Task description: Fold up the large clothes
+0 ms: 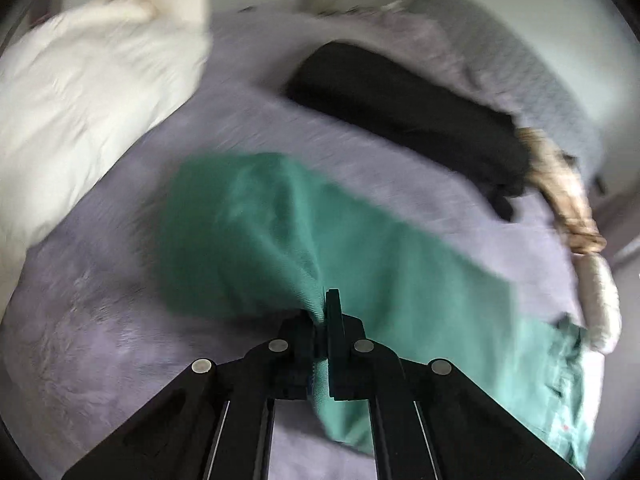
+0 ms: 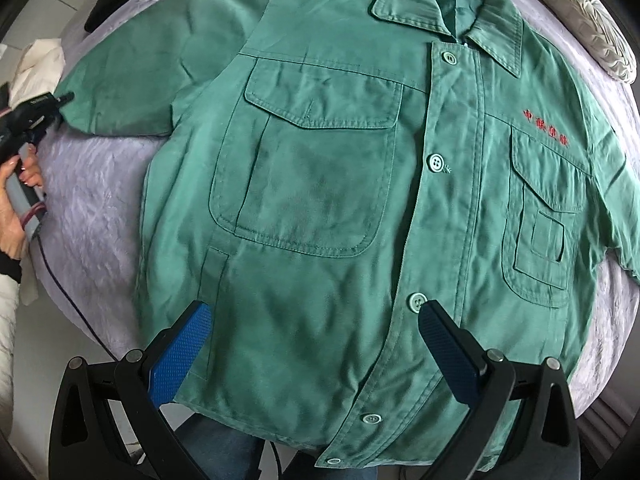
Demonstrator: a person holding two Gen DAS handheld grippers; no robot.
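Left wrist view, items left to right:

- White duvet (image 1: 92, 92), bunched at 10 o'clock on the bed.
- Lilac bedspread (image 1: 100, 340), textured, covering the bed.
- Left tongs (image 1: 323, 320), at 6 o'clock, closed tight on a gathered fold of the green work shirt (image 1: 280, 232); the cloth was pinched between the two black fingers and trailed away toward 4 o'clock. The picture was blurred.
- Black garment (image 1: 404, 112), lying at 1 o'clock, well apart from the shirt.
- Tan cloth (image 1: 560, 184), crumpled at 3 o'clock, at the bed's edge.
- Grey quilted cushion (image 1: 532, 80), at 2 o'clock behind the black garment.

Right wrist view, items left to right:

- A person's hand (image 2: 16, 196), at 9 o'clock, gripping the handle of the other tool, whose tip met the end of the shirt's sleeve (image 2: 132, 80).
- Green work shirt (image 2: 320, 200), spread flat and face up on the bedspread (image 2: 92, 208), buttoned, collar at 12 o'clock, hem at 6 o'clock; a flapped chest pocket (image 2: 312, 168) at centre, red embroidered characters (image 2: 546, 126) at 2 o'clock above a second pocket.
- Right tongs (image 2: 316, 356), at 6 o'clock, spread wide above the lower front of the shirt, holding nothing; blue pads (image 2: 180, 356) faced inward.
- White ribbed cushion (image 2: 588, 20), at 1 o'clock.
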